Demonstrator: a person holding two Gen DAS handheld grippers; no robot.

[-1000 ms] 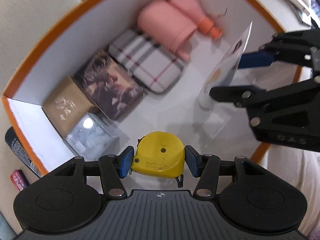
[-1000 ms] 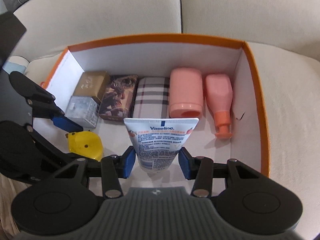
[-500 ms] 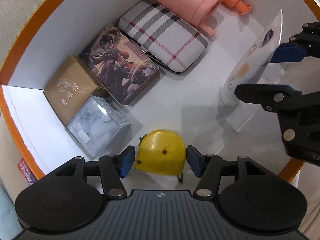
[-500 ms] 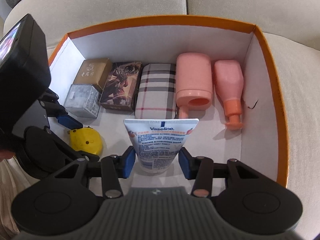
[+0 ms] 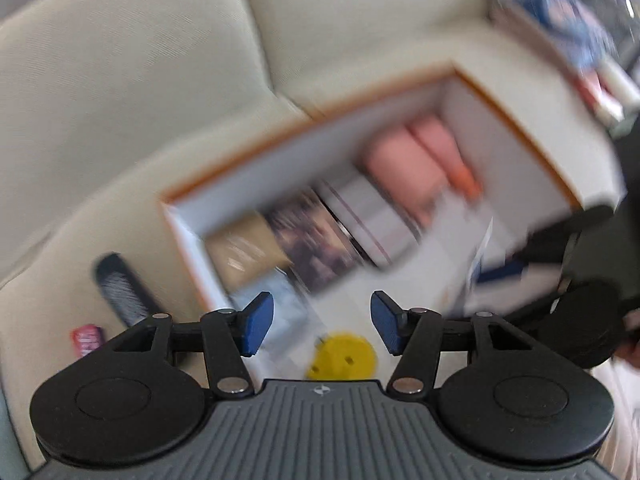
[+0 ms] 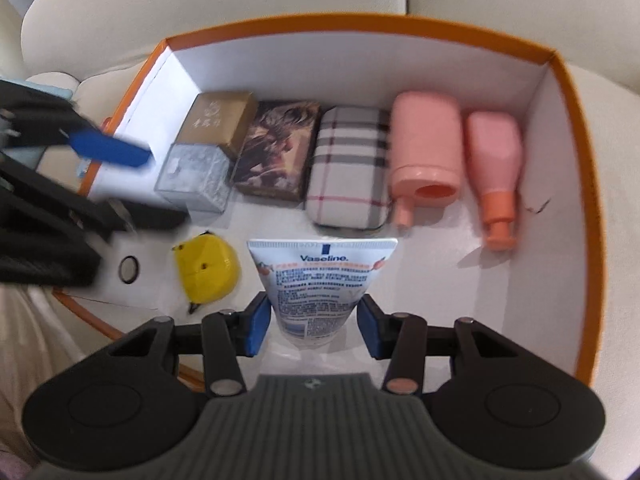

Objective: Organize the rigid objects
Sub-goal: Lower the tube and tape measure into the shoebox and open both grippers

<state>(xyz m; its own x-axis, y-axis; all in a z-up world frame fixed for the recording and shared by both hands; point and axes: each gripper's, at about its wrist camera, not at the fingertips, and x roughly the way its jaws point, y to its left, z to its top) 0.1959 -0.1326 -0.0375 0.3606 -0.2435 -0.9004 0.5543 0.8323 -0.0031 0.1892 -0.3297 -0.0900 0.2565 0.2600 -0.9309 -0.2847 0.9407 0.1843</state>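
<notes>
- The right gripper (image 6: 313,322) clasped a Vaseline tube (image 6: 318,280) between its blue pads, crimped end pointing far, over the near middle of an orange-rimmed white box (image 6: 582,184).
- The left gripper (image 5: 322,322) was released with nothing between its pads; its jaws had just been closing a little. In the right wrist view it showed blurred at the box's left edge.
- A yellow tape measure (image 6: 208,274) lay on the box floor, near left, just left of the tube and apart from both grippers.
- Along the far wall stood a row, left to right: a gold box (image 6: 218,120) with a clear crystal-like cube (image 6: 194,176) just nearer, a picture-printed box (image 6: 278,148), a plaid case (image 6: 352,166), a pink bottle (image 6: 424,152) and a smaller pink pump bottle (image 6: 496,172).
- The box rested on a cream sofa (image 5: 132,80); a dark flat object (image 5: 122,290) lay outside its left wall.
</notes>
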